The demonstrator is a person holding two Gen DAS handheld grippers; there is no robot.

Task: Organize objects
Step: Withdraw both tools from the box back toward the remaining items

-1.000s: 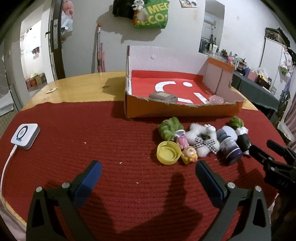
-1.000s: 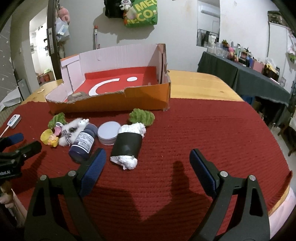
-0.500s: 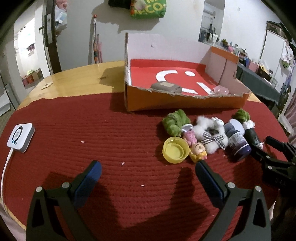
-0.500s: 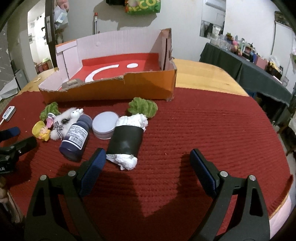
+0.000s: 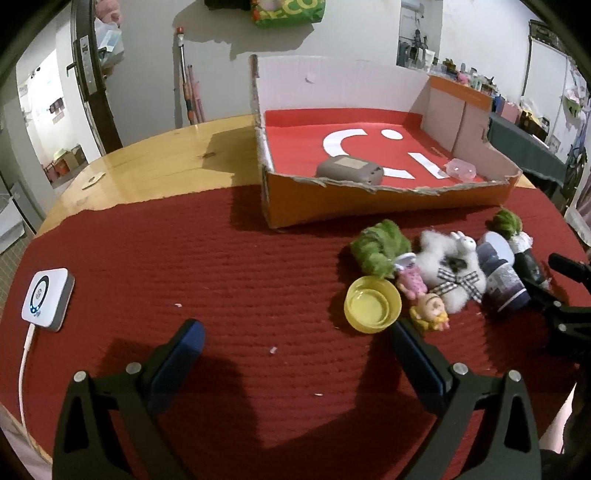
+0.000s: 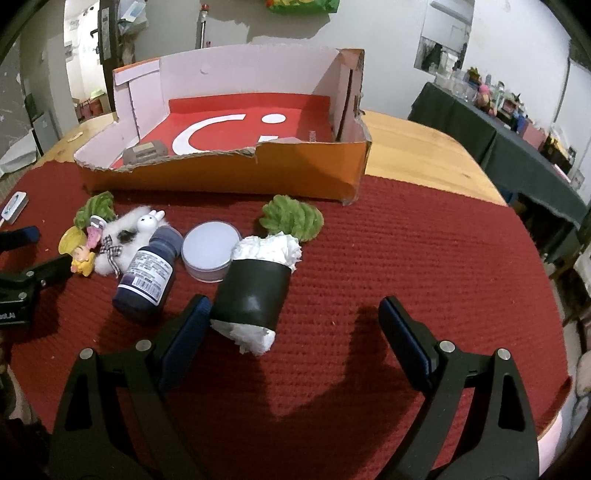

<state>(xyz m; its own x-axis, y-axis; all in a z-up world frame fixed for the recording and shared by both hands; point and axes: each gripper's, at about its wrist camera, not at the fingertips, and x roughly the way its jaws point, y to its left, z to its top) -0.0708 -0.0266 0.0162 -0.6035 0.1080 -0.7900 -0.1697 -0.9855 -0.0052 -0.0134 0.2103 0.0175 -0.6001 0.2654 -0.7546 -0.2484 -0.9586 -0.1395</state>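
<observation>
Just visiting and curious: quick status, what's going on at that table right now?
Left tool open, empty. Right tool open, beside black-wrapped tissue roll. Small items loose on red mat; grey case already in orange box. Nothing blocking.

red woven mat (image 5: pixel 221 266) over the wooden table (image 5: pixel 155 166) | white square gadget (image 5: pixel 47 298) with a lit ring, cable attached, at mat's left edge | green bag (image 5: pixel 291 13) hanging on the wall | dark-clothed side table (image 6: pixel 517 147), cluttered, far right

green bag (image 5: pixel 288 13) cut off, bottle label (image 6: pixel 149 271) unreadable
</observation>
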